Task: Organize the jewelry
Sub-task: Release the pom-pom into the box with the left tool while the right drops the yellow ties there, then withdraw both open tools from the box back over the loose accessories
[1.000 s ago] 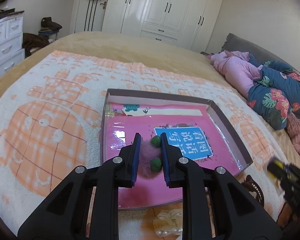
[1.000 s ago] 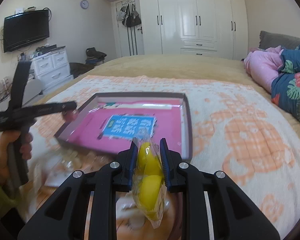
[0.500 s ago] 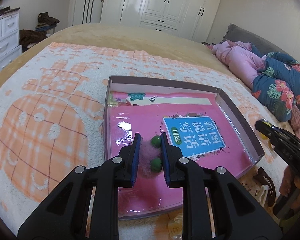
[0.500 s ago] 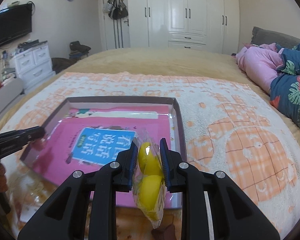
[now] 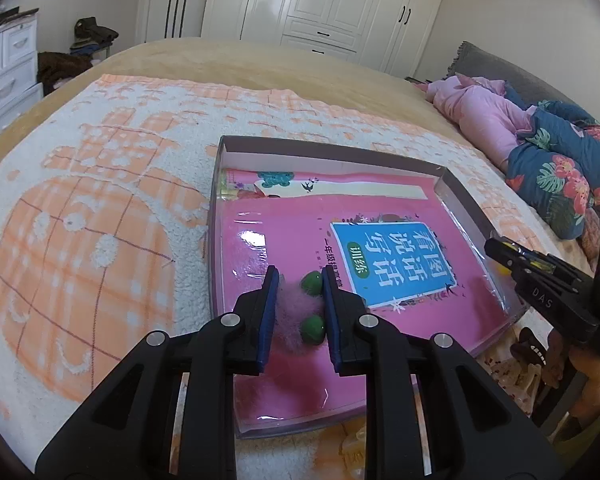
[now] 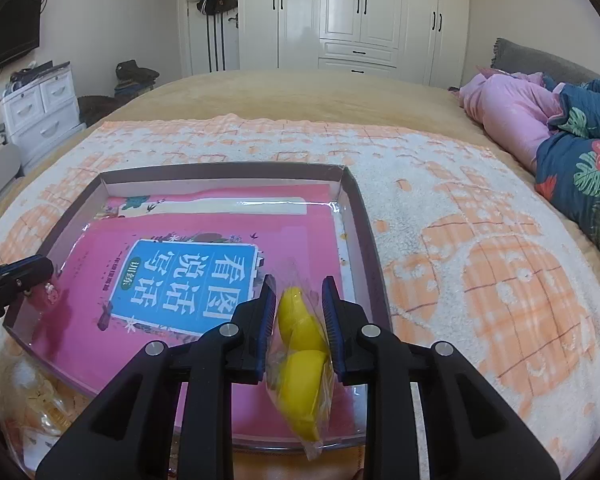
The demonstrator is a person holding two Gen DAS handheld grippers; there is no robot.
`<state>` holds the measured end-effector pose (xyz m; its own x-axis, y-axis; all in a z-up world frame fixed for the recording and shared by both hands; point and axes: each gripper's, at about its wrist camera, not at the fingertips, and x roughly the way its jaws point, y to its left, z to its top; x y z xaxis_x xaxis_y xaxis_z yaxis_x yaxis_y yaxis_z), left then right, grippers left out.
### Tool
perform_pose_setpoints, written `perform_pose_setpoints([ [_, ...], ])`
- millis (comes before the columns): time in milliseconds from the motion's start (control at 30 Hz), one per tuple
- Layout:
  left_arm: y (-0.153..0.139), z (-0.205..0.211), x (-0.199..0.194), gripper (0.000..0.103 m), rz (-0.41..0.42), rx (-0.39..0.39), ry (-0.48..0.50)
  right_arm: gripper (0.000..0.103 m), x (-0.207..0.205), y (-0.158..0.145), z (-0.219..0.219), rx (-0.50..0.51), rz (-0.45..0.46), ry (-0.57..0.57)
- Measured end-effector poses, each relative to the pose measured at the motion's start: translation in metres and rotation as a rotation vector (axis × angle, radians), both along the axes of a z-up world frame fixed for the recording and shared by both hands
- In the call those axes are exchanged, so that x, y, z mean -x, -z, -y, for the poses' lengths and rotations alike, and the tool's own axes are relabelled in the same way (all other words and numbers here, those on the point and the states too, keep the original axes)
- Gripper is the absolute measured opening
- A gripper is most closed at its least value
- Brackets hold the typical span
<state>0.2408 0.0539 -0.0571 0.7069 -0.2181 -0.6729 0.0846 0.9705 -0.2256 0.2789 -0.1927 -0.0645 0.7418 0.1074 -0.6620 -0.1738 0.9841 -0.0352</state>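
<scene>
A shallow brown-rimmed tray [image 5: 340, 152] lies on the orange-and-white blanket with a pink book [image 5: 300, 232] in it. My left gripper [image 5: 299, 280] hovers over the tray's near left part, shut on a pink fluffy ornament [image 5: 292, 312] with two green beads [image 5: 313, 282]. My right gripper [image 6: 299, 280] hangs over the tray's [image 6: 364, 240] near right corner. Between its pads is a clear bag of yellow pieces [image 6: 300, 360], and its jaws are opening. The bag still hangs between the pads. Each gripper shows in the other's view, right gripper [image 5: 496, 248] and left gripper [image 6: 40, 268].
Clear bags of jewellery [image 6: 40, 400] and a dark hair claw [image 5: 532, 348] lie on the blanket at the tray's near edge. Pink and floral bedding [image 6: 540, 120] is piled at the right. A white drawer unit [image 6: 40, 108] stands left of the bed, wardrobes behind.
My right gripper has swung right and down with the yellow bag, from the tray's front edge to its near right corner. The left gripper kept its grip and barely moved.
</scene>
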Motion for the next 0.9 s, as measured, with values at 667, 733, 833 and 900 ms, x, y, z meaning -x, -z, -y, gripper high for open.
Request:
perform_pose_setpoints([
  [667, -0.041, -0.003, 0.038, 0.070, 0.149, -0.008, -0.042, 0.081, 0.079, -0.041, 0.018, -0.125, 0.157, -0.058],
  [733, -0.046, 0.000, 0.046, 0.077, 0.170, -0.013, -0.039, 0.083, 0.090, -0.044, 0.020, -0.129, 0.169, -0.061],
  [833, -0.052, 0.003, 0.057, 0.085, 0.197, -0.016, -0.040, 0.086, 0.103, -0.047, 0.022, -0.131, 0.185, -0.070],
  [900, -0.056, 0.003, 0.063, 0.087, 0.206, -0.012, -0.042, 0.089, 0.110, -0.050, 0.024, -0.132, 0.194, -0.073],
])
